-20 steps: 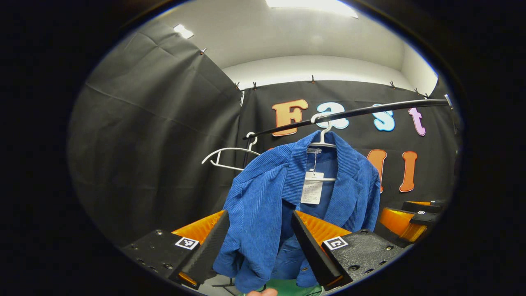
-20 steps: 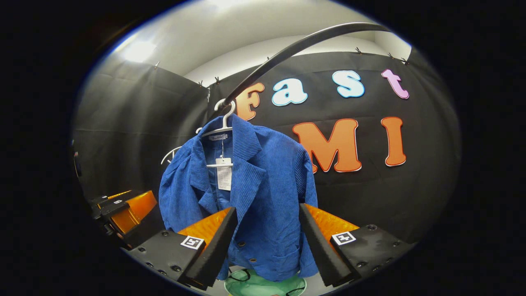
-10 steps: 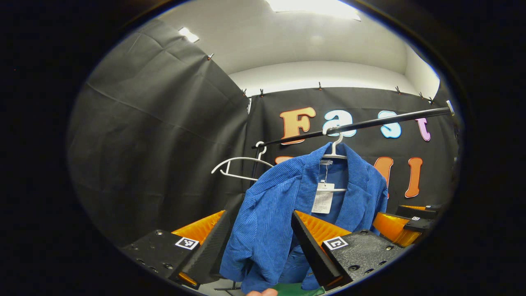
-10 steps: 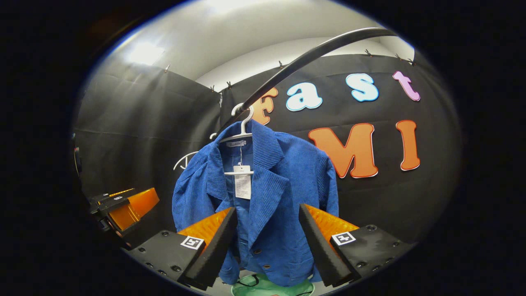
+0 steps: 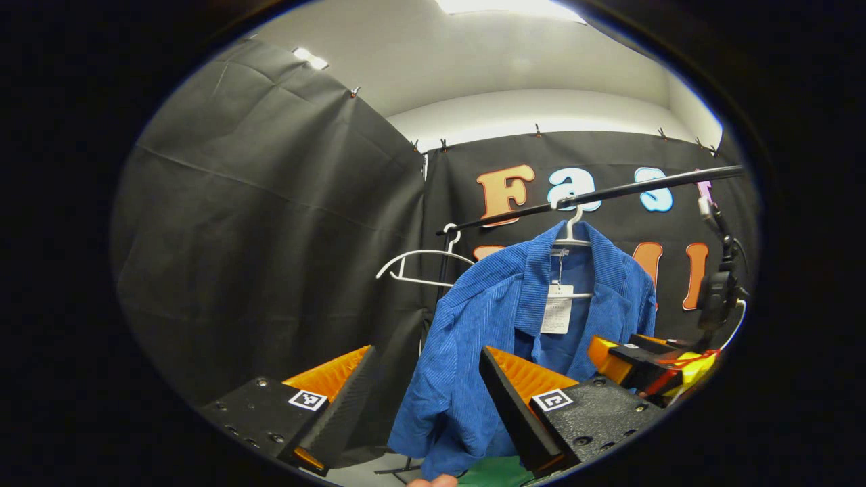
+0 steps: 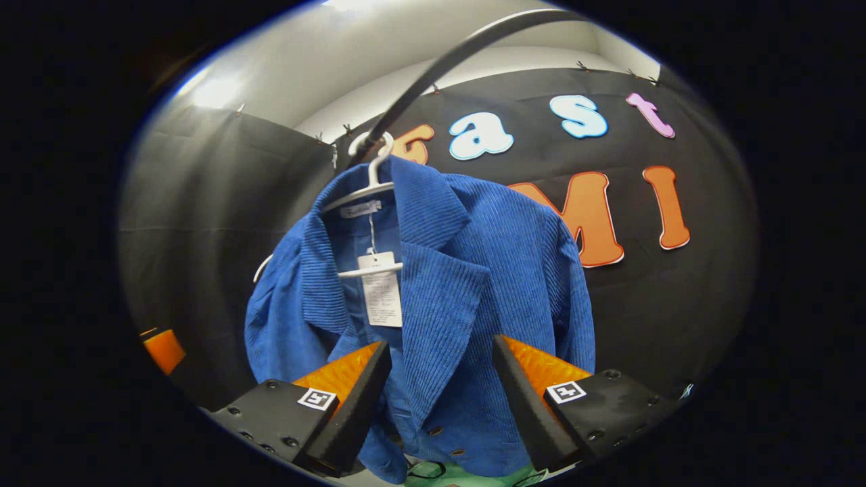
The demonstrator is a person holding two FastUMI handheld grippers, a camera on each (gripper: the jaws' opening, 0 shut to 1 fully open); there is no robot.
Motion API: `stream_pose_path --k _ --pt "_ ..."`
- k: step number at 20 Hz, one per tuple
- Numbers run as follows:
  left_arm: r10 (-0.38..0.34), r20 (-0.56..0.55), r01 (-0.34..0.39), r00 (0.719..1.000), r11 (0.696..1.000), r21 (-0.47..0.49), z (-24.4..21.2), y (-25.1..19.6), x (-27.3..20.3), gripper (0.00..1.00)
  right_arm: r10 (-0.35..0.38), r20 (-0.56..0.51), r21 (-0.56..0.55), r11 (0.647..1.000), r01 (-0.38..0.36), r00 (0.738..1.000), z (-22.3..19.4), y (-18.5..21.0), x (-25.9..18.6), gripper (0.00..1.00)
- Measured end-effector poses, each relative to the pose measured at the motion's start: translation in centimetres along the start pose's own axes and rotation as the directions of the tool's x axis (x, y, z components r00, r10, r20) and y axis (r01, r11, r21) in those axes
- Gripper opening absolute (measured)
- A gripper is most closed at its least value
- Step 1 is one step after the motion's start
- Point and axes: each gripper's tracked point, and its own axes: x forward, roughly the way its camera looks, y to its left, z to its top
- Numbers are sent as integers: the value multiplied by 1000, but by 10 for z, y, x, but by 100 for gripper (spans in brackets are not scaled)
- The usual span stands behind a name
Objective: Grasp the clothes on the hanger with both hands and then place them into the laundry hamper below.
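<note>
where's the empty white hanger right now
In the left gripper view the empty white hanger hangs on the black rail, just left of the blue jacket.

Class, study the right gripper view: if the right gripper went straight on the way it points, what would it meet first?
Probably the front of the blue corduroy jacket, framed between the right gripper's open fingers; the gap's depth is unclear.

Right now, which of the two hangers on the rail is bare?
The white hanger at the rail's left end; the other hanger carries the blue jacket.
</note>
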Motion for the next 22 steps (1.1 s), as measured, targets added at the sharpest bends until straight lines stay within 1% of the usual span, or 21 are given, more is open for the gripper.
stream_pose_path --k 1,3,4,5,6,7,8,9,10,12,13,15,16,17,18,20,22 --pt "0 2 0 1000 1000 1 1 2 -2 95 -3 -3 -1 1000 3 1000 -4 3 9 97" --pt "-5 5 5 1000 1000 7 1 4 -5 95 -19 0 -20 1000 19 1000 -8 3 23 98" --pt "-6 5 6 1000 1000 11 1 4 -6 92 -47 7 -36 998 47 999 -11 -2 30 98" --pt "-8 4 8 1000 1000 11 0 3 -6 95 -78 13 -51 996 79 997 -14 -9 37 100" --pt "-14 4 14 1000 1000 5 0 1 -8 95 -104 12 -66 992 104 995 -18 -17 43 98" --pt "-24 1 24 1000 1000 -5 -2 -2 -8 92 -127 4 -80 989 127 992 -22 -26 50 97" --pt "-35 -6 35 999 999 -14 -6 -6 -8 95 -137 -9 -80 988 135 991 -26 -34 53 98" --pt "-45 -15 44 999 999 -18 -10 -9 -8 95 -137 -17 -67 988 136 990 -25 -41 58 97" --pt "-53 -23 53 998 998 -19 -14 -12 -8 92 -138 -18 -46 990 137 990 -24 -49 60 96" --pt "-73 -36 73 997 997 -21 -22 -20 -5 92 -130 -11 -4 991 130 991 -15 -65 54 65" --pt "-88 -43 87 995 996 -26 -26 -26 -1 92 -115 -6 10 993 115 993 -11 -70 48 50" --pt "-133 -62 130 989 990 -48 -35 -43 6 92 -58 5 16 998 58 998 0 -70 36 18" --pt "-165 -79 160 983 985 -67 -41 -55 10 95 -74 16 0 997 74 997 6 -78 30 18" --pt "-202 -93 193 975 977 -94 -48 -69 14 95 -87 48 -18 996 88 995 17 -86 19 9" --pt "-237 -100 224 966 967 -122 -52 -83 22 93 -74 77 -39 996 78 994 29 -87 11 9" --pt "-290 -114 268 950 947 -179 -62 -112 36 92 -39 111 -101 994 50 993 46 -79 -6 9" --pt "-316 -144 278 938 931 -235 -75 -136 53 92 -31 137 -162 985 53 990 62 -83 -18 8"
